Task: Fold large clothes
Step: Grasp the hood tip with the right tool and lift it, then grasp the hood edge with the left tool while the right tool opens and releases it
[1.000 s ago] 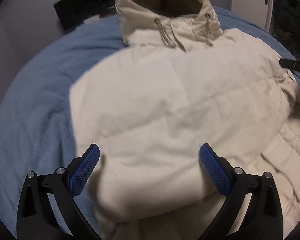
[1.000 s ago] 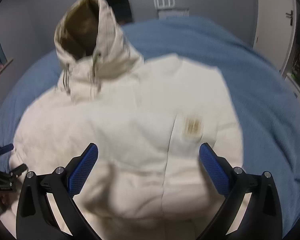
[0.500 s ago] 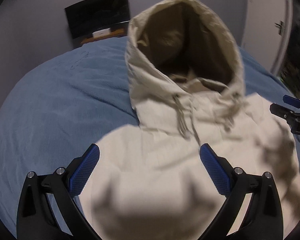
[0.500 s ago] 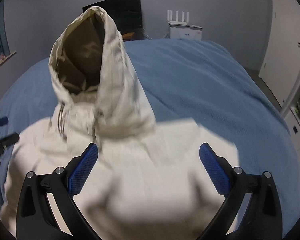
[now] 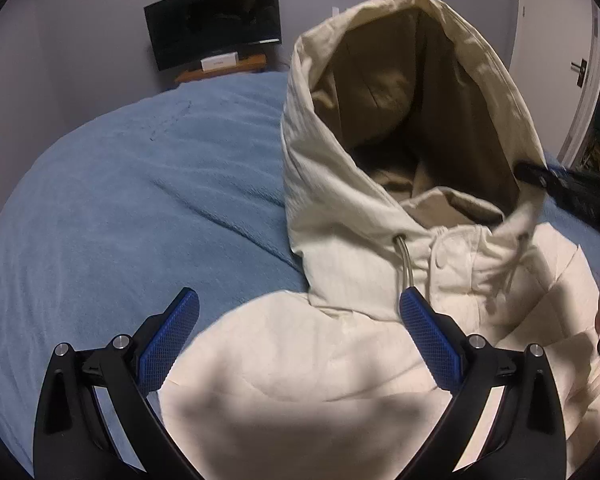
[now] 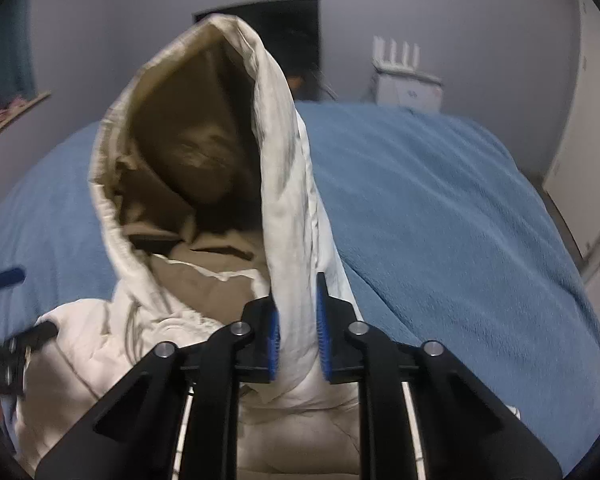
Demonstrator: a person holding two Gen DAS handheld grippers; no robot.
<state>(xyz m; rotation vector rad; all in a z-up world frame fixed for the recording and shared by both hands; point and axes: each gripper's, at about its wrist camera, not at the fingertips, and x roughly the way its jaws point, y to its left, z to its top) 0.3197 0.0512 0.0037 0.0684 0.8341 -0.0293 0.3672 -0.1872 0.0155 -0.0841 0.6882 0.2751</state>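
Observation:
A cream hooded jacket point(image 5: 300, 380) lies on a blue bed, its body folded in. Its hood point(image 5: 400, 120) stands open with a tan lining. My left gripper point(image 5: 298, 320) is open and empty over the jacket's left shoulder. My right gripper point(image 6: 298, 328) is shut on the right edge of the hood point(image 6: 288, 220) near the collar. It also shows in the left wrist view point(image 5: 572, 192) at the hood's right side. The left gripper shows at the left edge of the right wrist view point(image 6: 4, 320).
The blue blanket point(image 5: 120, 220) covers the bed point(image 6: 440, 220) around the jacket. A dark monitor point(image 5: 216, 40) on a shelf and a white router point(image 6: 408, 84) stand at the far wall. A white door point(image 5: 580, 72) is on the right.
Both grippers have moved forward from the jacket's body up to the hood. My right gripper was open and has closed on the hood's right edge. The left stays open.

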